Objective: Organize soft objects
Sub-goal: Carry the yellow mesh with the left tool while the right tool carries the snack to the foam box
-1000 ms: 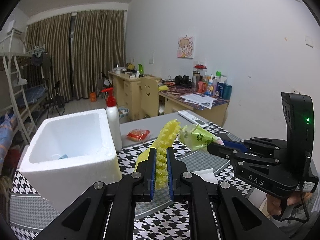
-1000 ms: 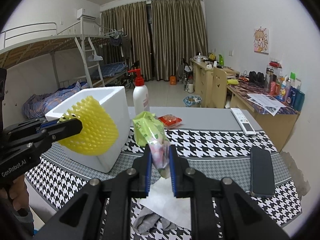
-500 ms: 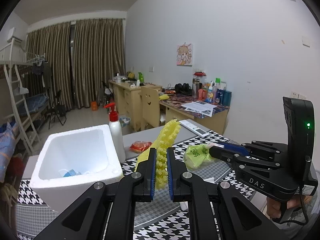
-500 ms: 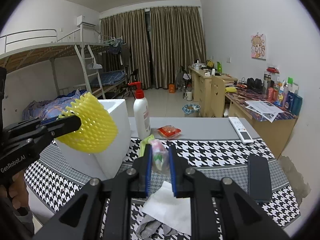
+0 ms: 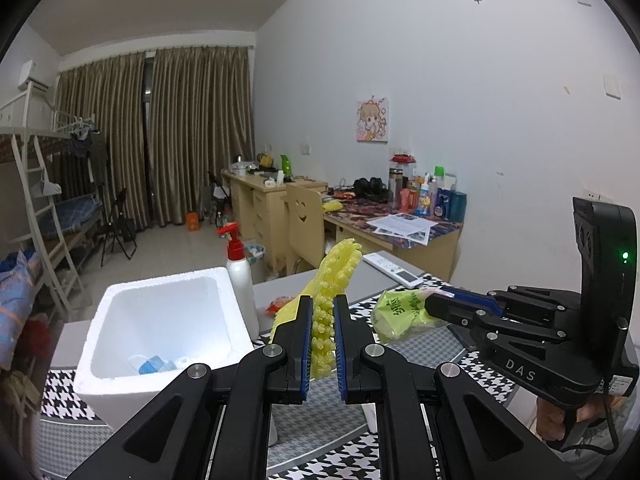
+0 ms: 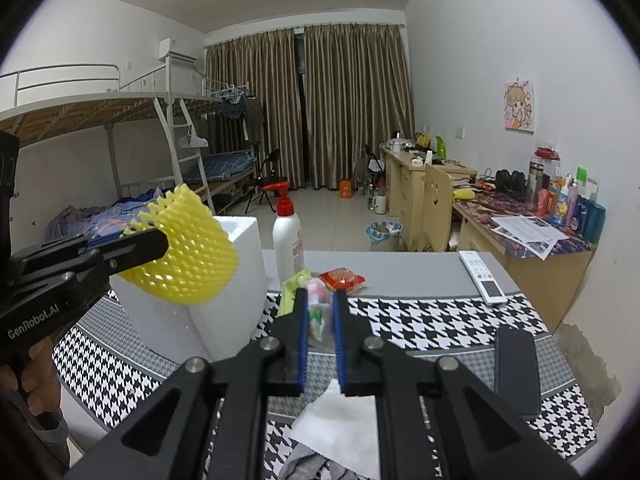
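Note:
My left gripper (image 5: 323, 307) is shut on a yellow foam fruit net (image 5: 328, 300), held in the air to the right of the white foam box (image 5: 160, 320). From the right wrist view the same yellow foam fruit net (image 6: 188, 256) hangs in front of the white foam box (image 6: 224, 312). My right gripper (image 6: 320, 300) is shut on a crumpled green plastic bag (image 6: 314, 304), lifted off the table. That green plastic bag (image 5: 404, 314) juts out left of the right gripper (image 5: 434, 302) in the left wrist view. The box holds a blue item at its bottom.
A pump bottle with a red top (image 6: 287, 236) stands behind the box. A red snack packet (image 6: 342, 278), a white remote (image 6: 482, 278) and a dark phone (image 6: 516, 372) lie on the houndstooth table (image 6: 420, 320). White tissue (image 6: 340, 432) and grey cloth (image 6: 308, 464) lie near me.
Both grippers have risen with their loads. The green bag has come up off the table and now hangs crumpled in the right gripper.

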Motion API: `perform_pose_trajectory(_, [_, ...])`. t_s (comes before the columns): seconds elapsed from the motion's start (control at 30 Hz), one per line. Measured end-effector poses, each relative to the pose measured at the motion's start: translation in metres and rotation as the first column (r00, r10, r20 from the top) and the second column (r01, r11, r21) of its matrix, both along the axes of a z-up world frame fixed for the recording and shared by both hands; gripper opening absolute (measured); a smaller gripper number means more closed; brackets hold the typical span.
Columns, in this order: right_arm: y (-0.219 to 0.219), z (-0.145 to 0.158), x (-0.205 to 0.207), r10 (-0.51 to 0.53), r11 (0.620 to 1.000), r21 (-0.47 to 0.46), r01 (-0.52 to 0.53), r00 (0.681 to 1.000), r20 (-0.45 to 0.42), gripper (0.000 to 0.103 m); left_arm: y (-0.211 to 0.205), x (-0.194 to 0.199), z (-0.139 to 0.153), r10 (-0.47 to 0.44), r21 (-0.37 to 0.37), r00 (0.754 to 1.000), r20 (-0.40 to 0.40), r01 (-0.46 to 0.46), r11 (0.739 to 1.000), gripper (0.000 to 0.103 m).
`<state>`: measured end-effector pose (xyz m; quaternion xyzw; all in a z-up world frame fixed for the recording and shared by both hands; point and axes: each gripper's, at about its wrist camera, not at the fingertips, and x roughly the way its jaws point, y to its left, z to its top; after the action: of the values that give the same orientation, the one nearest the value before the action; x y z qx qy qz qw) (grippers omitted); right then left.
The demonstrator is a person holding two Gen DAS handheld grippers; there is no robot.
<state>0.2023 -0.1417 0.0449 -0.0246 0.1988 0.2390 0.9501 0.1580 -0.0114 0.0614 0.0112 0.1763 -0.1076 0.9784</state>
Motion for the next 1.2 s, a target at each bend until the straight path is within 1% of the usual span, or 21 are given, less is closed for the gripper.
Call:
perform_pose_trajectory(0.3, [0.006,0.010,0.002,0.014,1.000,0.013,-0.014,1.000,0.027,0.014,0.003,-0.005,0.004,0.009,0.004,1.000,0.021,-0.009,1.000,0.011])
perform_pose_trajectory(0.67, [0.012,0.020,0.007,0.027,0.999,0.031,-0.029,0.998,0.052,0.014,0.010,0.000,0.019,0.030,0.007,0.998,0.059,-0.030,1.000,0.011])
perform_pose_trajectory(1.2, [0.035,0.030,0.010,0.092,0.995,0.036,-0.095,0.993,0.071,0.014,0.031,0.008,0.029,0.099,0.003,0.992,0.083,-0.100,0.995,0.011])
